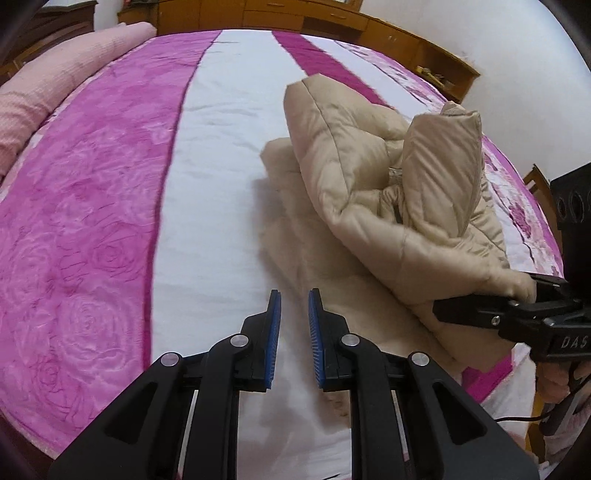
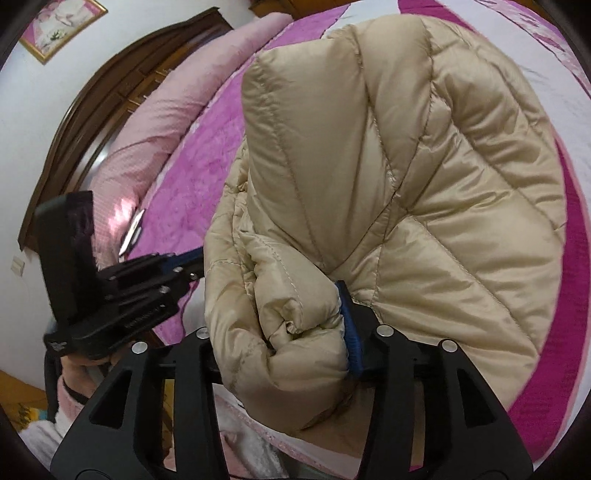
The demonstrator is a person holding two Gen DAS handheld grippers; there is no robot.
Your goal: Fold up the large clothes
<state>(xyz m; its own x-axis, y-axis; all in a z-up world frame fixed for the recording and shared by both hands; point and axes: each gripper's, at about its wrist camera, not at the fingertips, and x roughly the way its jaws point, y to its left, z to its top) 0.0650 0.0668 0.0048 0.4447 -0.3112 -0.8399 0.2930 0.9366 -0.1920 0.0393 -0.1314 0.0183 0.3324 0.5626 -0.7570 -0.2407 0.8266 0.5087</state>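
Observation:
A beige quilted down jacket lies bunched on the white middle stripe of the bed, right of centre. In the right wrist view the jacket fills most of the frame. My right gripper is shut on a thick fold of its edge. The blue pad presses the fabric, and the other finger is hidden behind it. In the left wrist view my right gripper holds that edge at the far right. My left gripper is shut with nothing between its blue pads, over the white stripe just left of the jacket. The left gripper sits beside the jacket.
The bed cover has magenta rose panels and white stripes. A pink bolster lies along the far left, against a dark headboard. Wooden cabinets stand behind the bed. A small flat object lies on the cover.

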